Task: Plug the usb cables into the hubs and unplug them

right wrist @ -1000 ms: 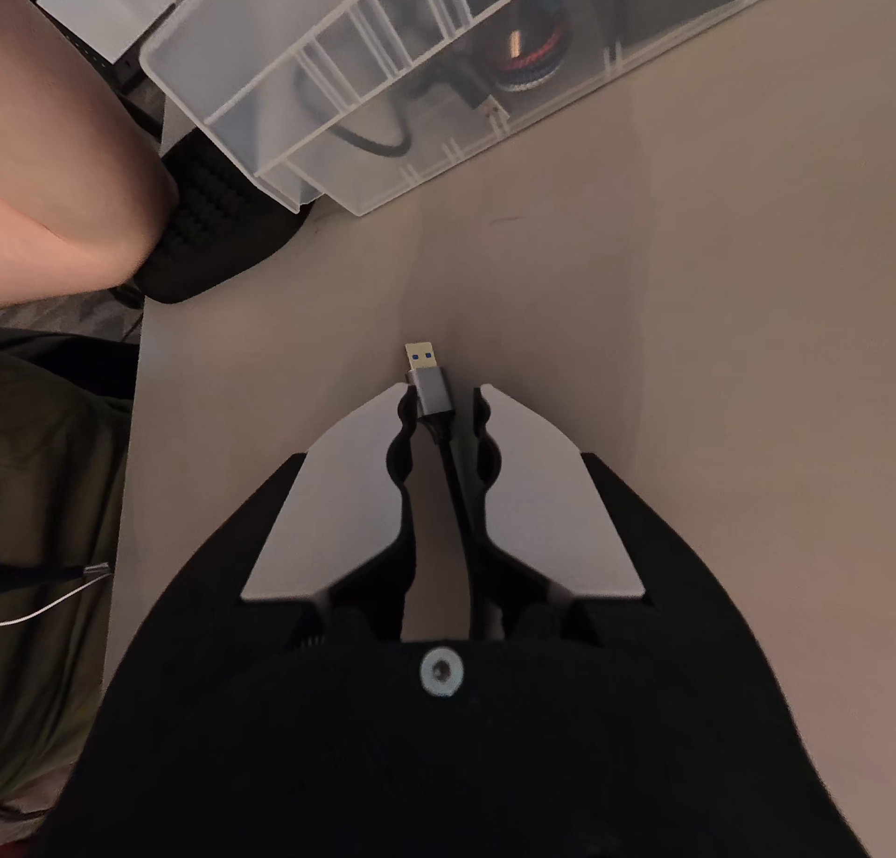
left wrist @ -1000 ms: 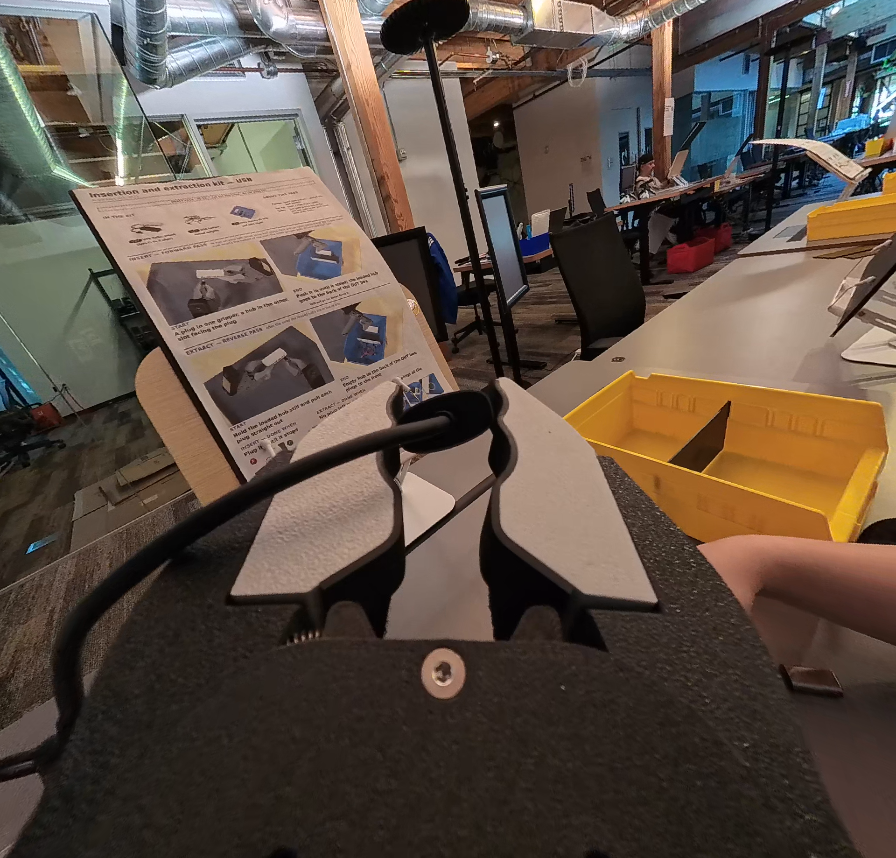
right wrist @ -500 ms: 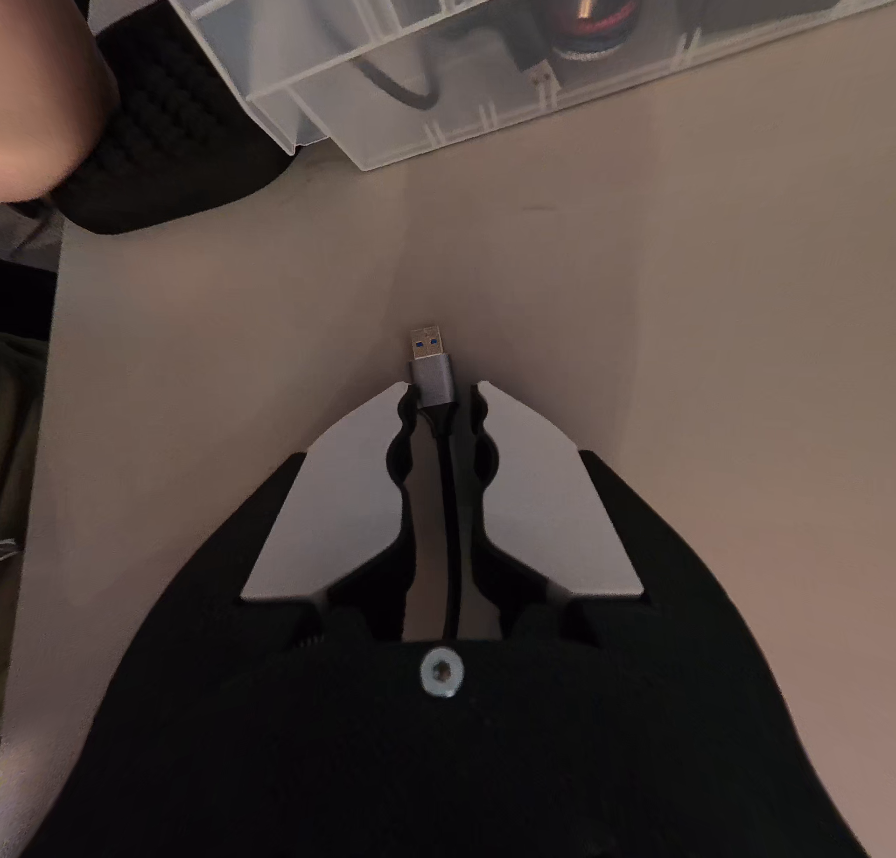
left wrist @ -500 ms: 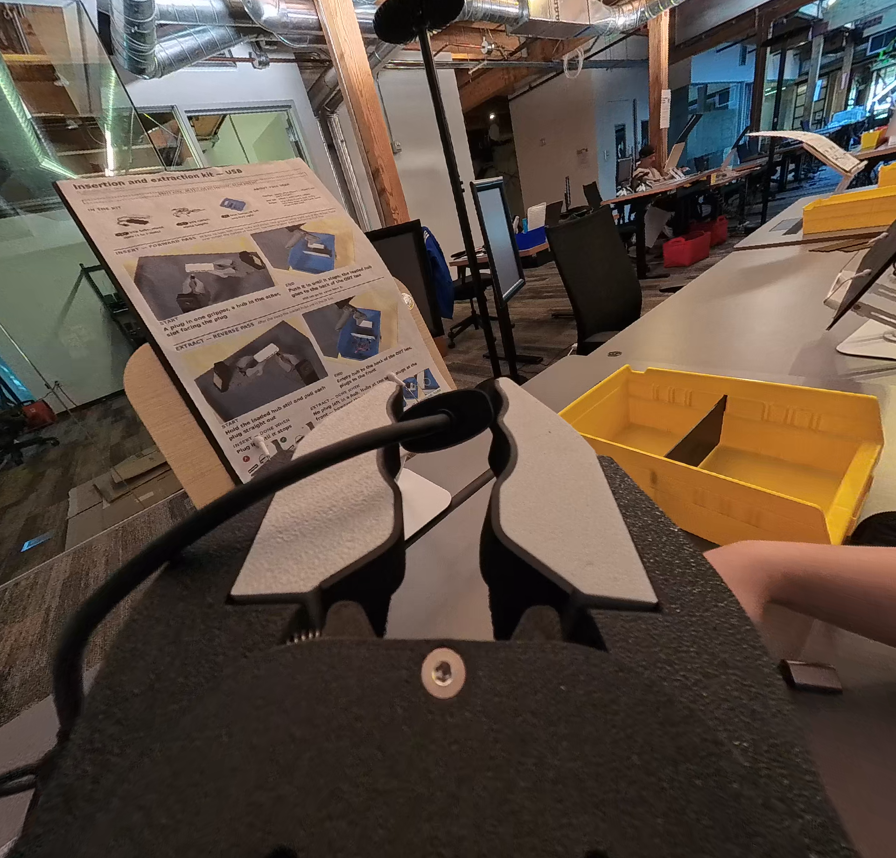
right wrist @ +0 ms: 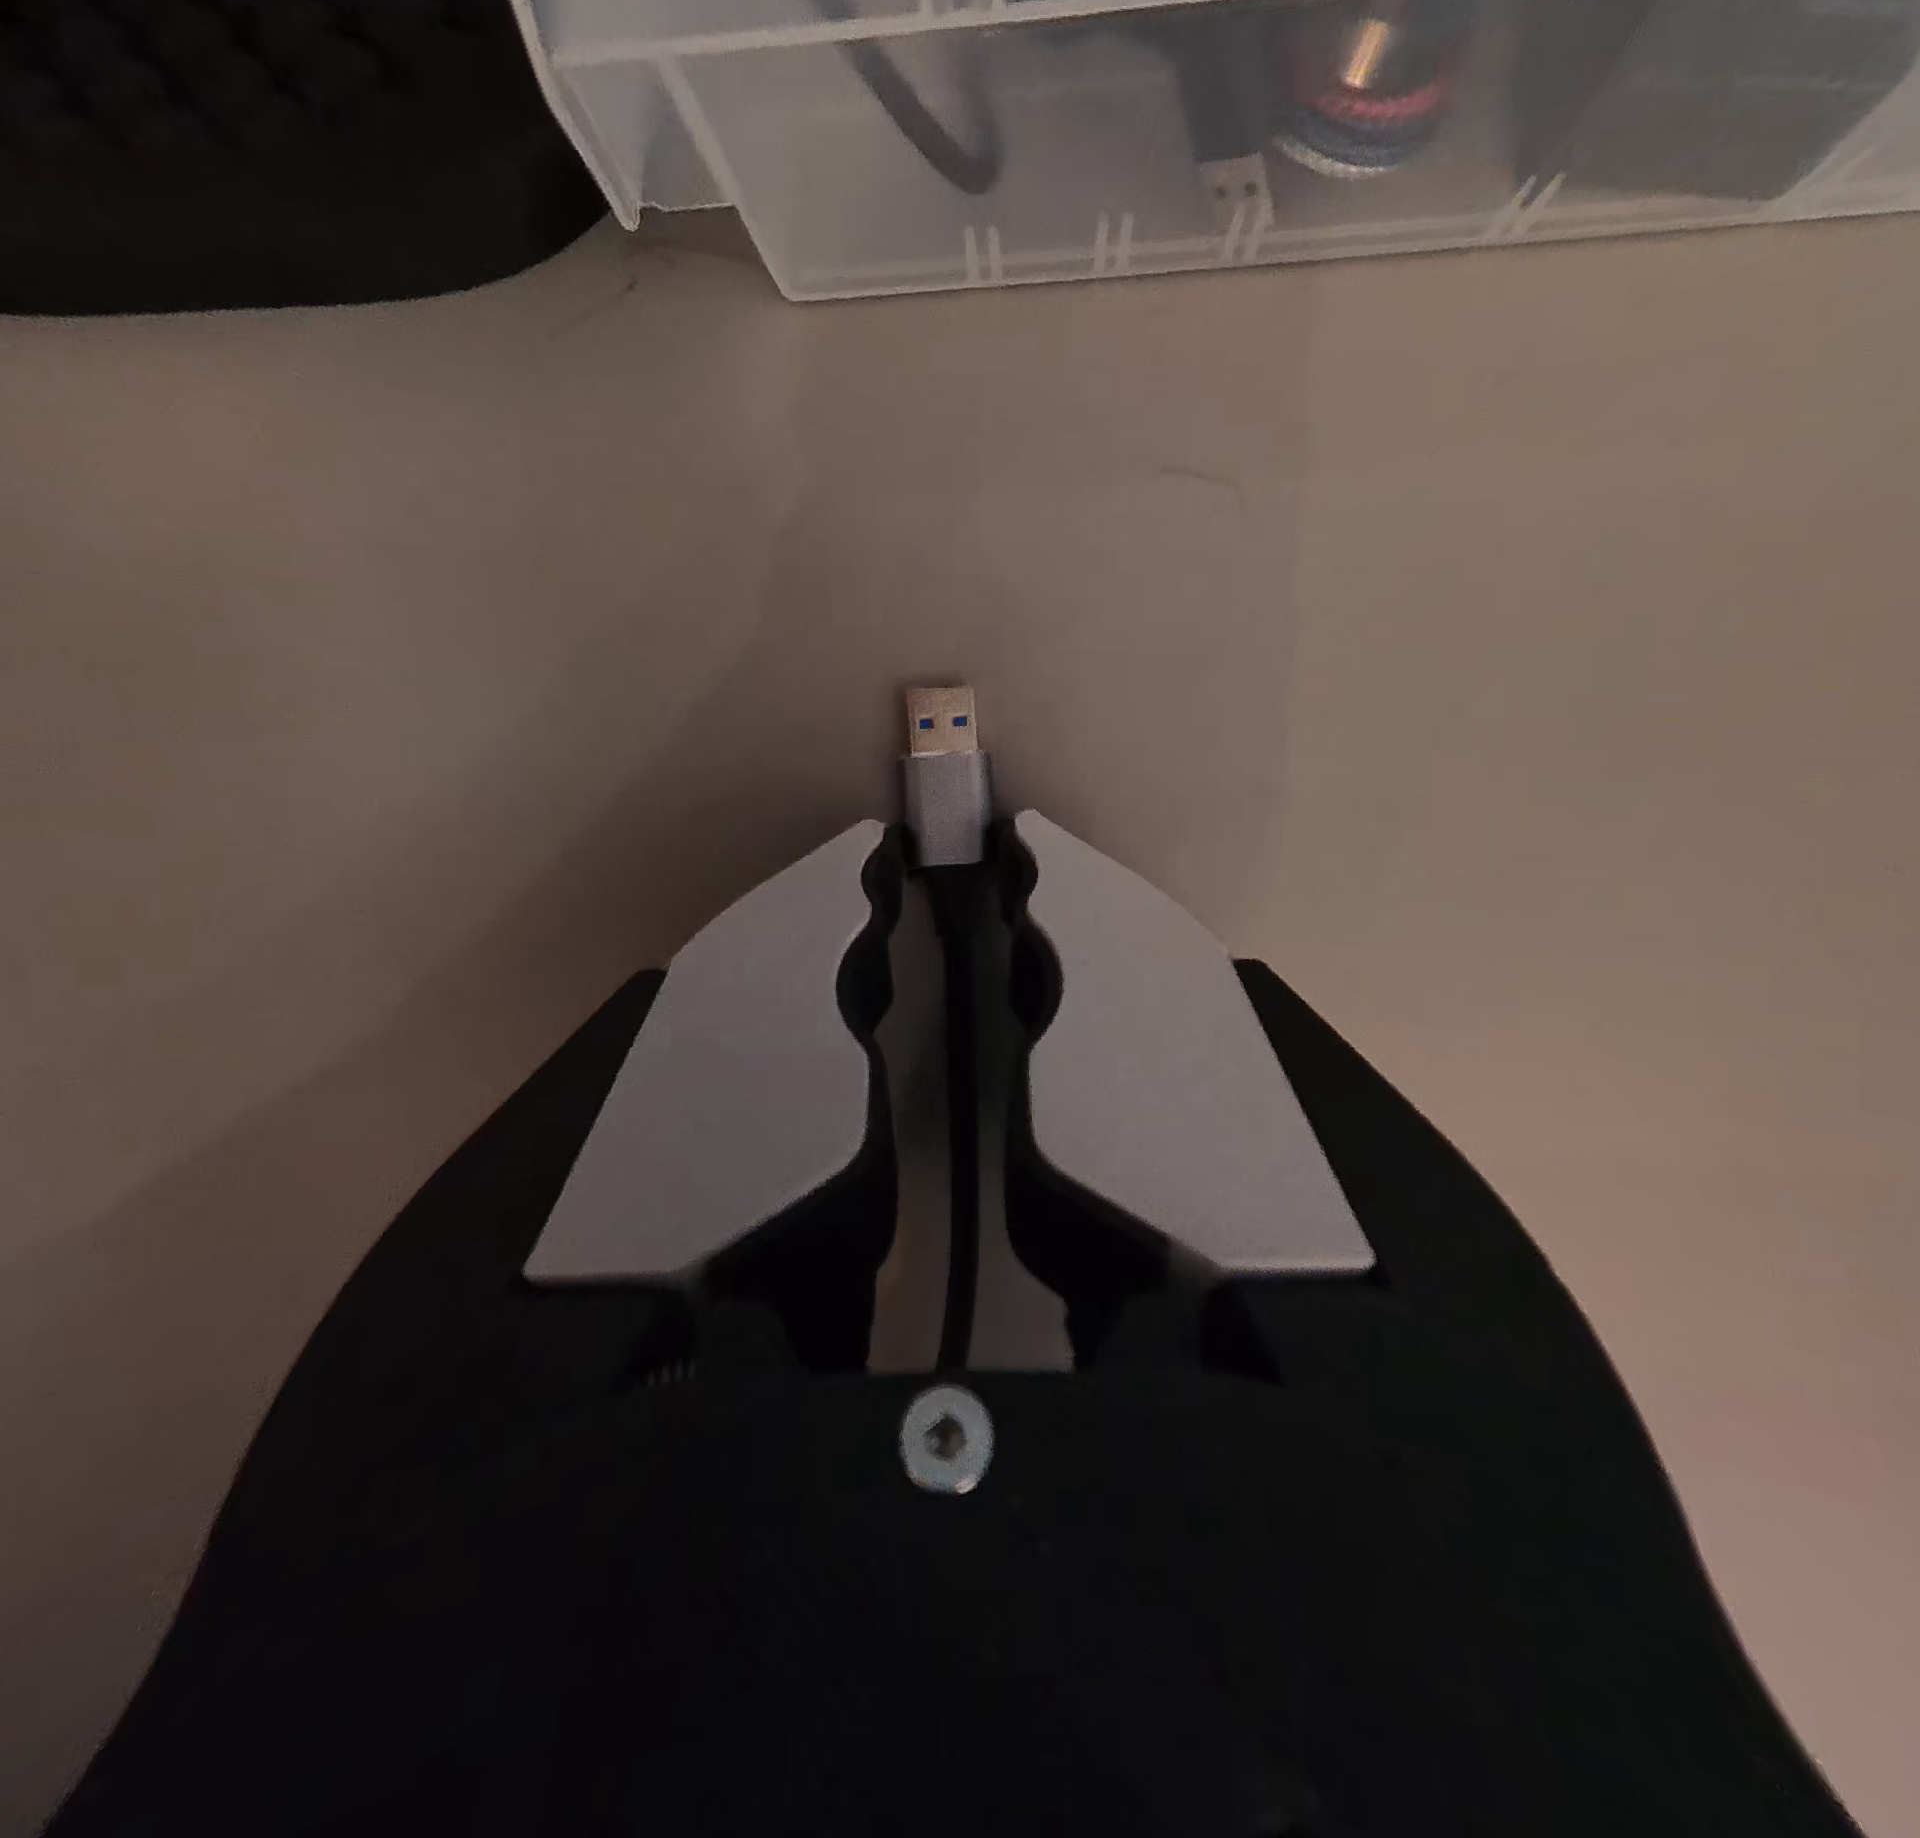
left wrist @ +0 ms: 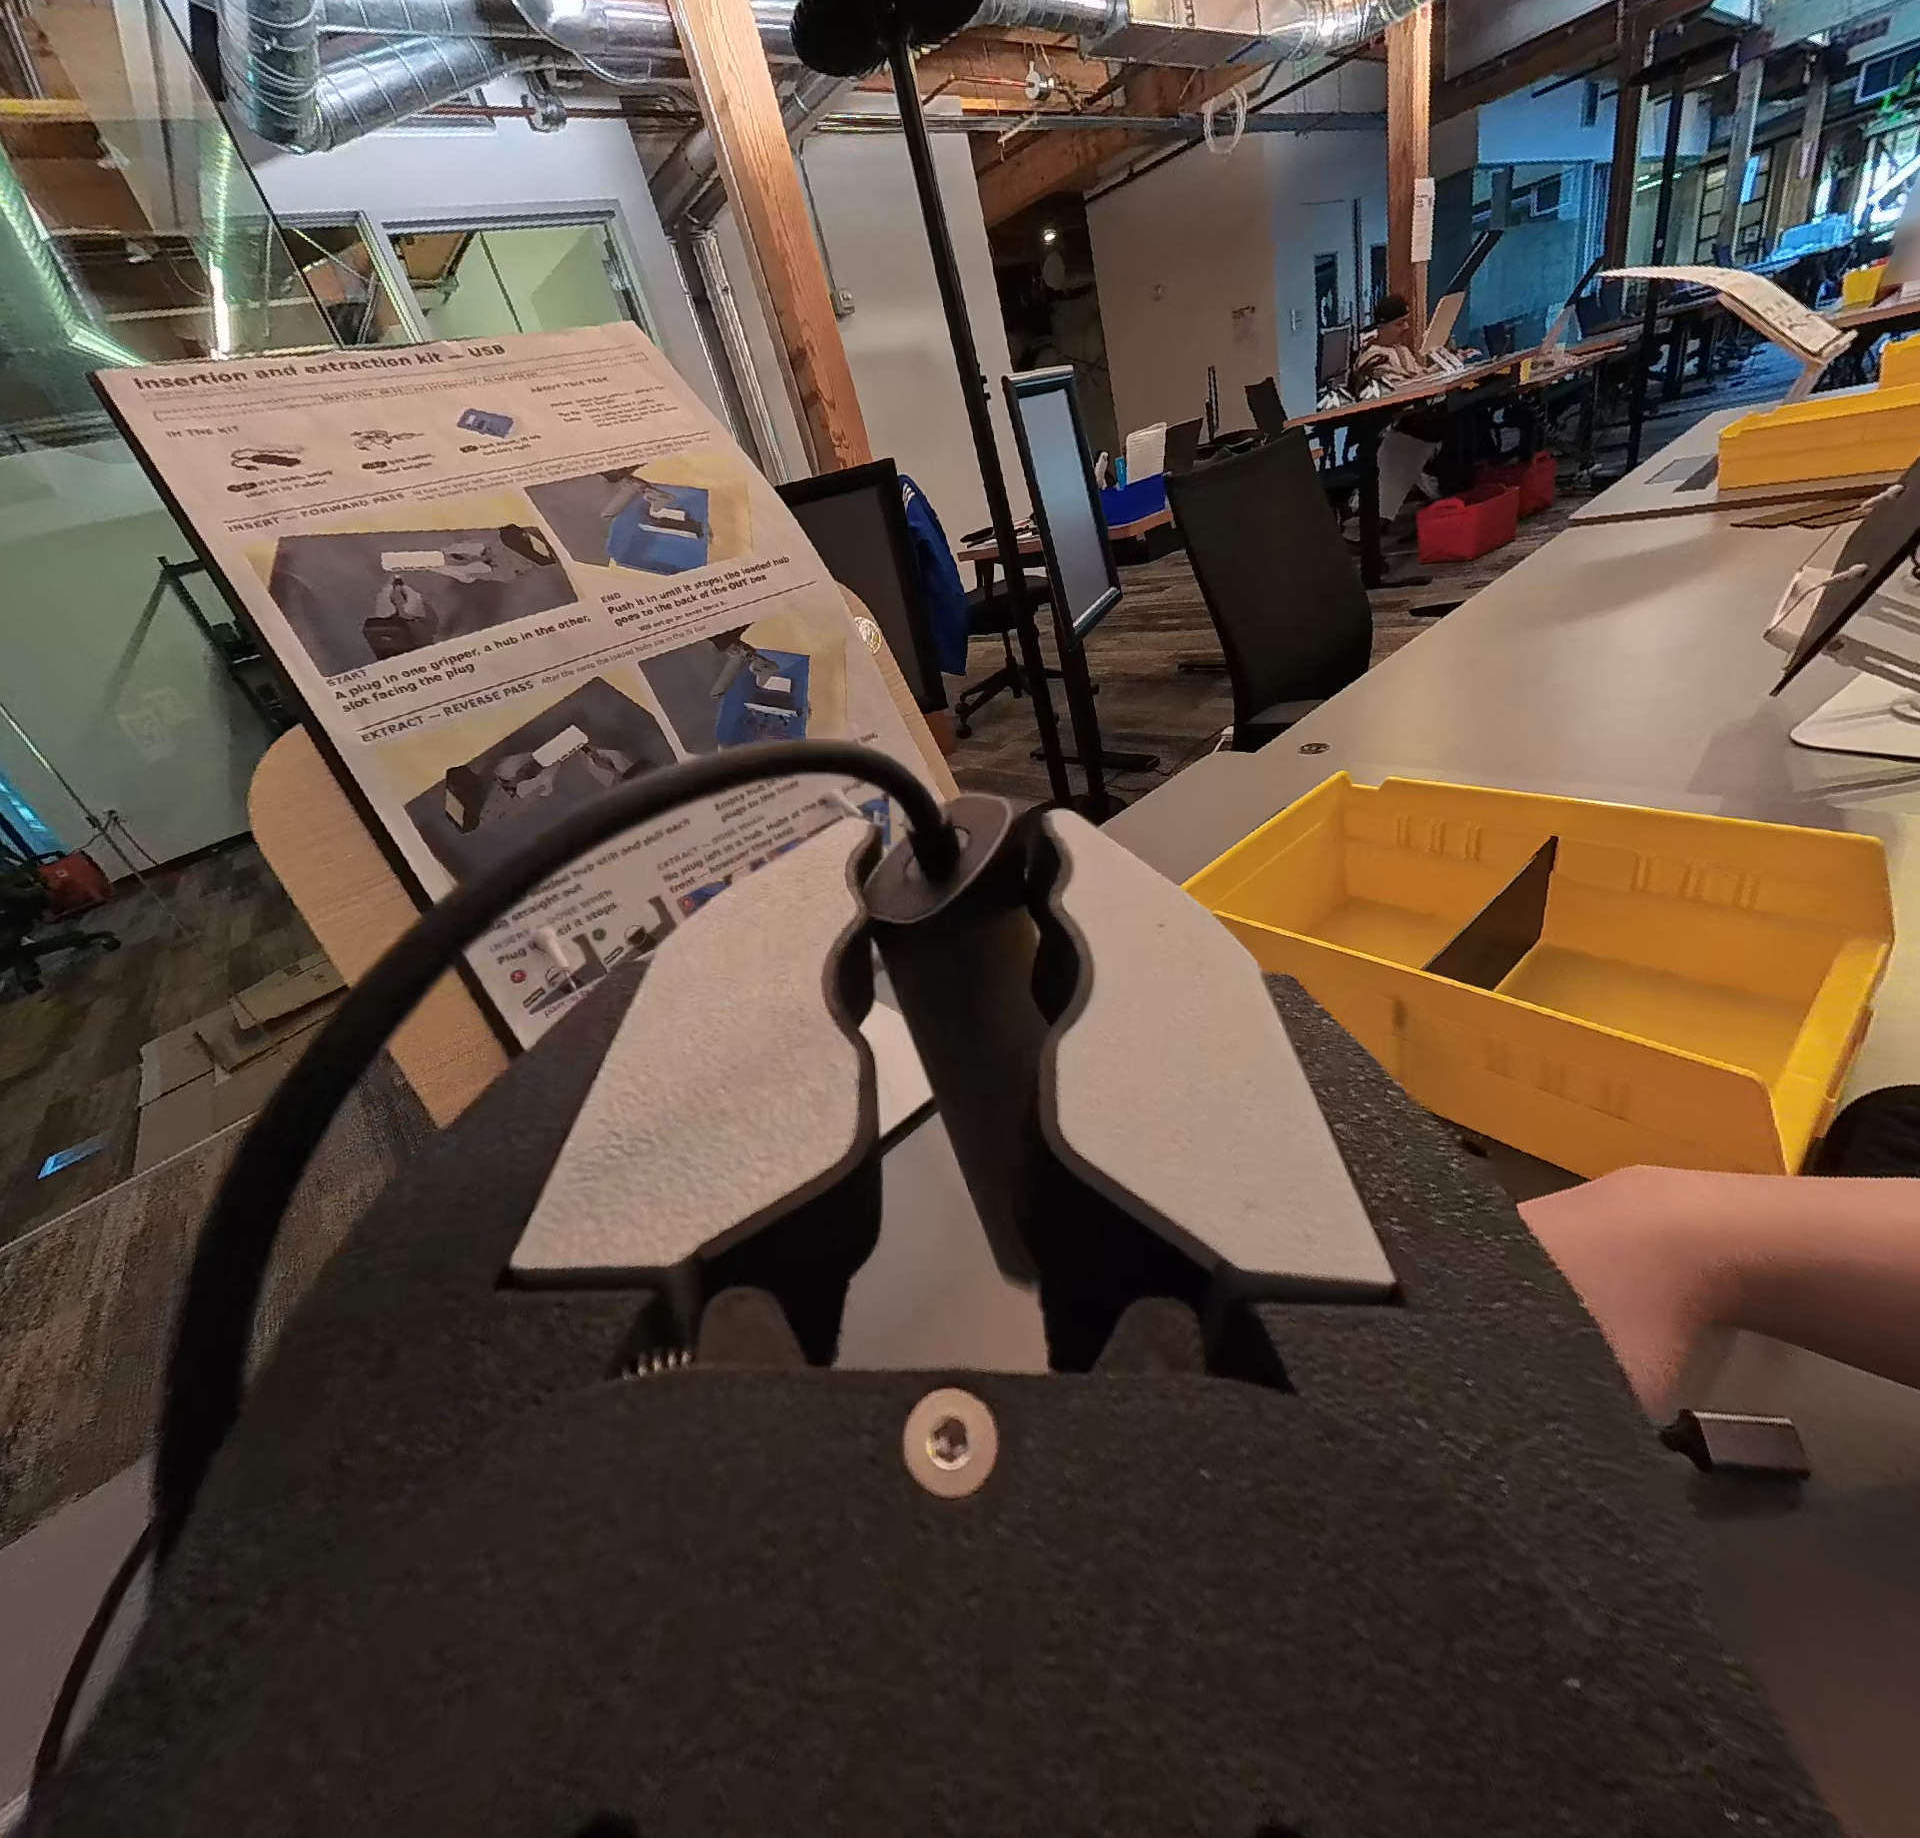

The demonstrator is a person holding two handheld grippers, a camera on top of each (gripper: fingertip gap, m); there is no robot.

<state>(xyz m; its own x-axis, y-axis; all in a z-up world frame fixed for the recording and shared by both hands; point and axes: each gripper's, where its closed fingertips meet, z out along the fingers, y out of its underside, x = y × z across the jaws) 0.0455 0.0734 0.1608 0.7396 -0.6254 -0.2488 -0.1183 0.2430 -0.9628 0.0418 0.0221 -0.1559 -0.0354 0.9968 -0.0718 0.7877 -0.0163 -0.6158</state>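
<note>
My right gripper [right wrist: 948, 832] has its jaws closed on a USB plug [right wrist: 943, 786], gripping the grey shell near the back; metal tip w/ blue insert sticks out fwd past the fingertips. Its black cable [right wrist: 961, 1113] runs back between the jaws toward the body. Below is a plain beige surface [right wrist: 1507, 645]. Farther ahead, at top, sits a clear plastic divided bin [right wrist: 1039, 240] w/ a dark cable loop and a silver connector inside. Black textured object [right wrist: 239, 105] top left, can't tell what it is.
</note>
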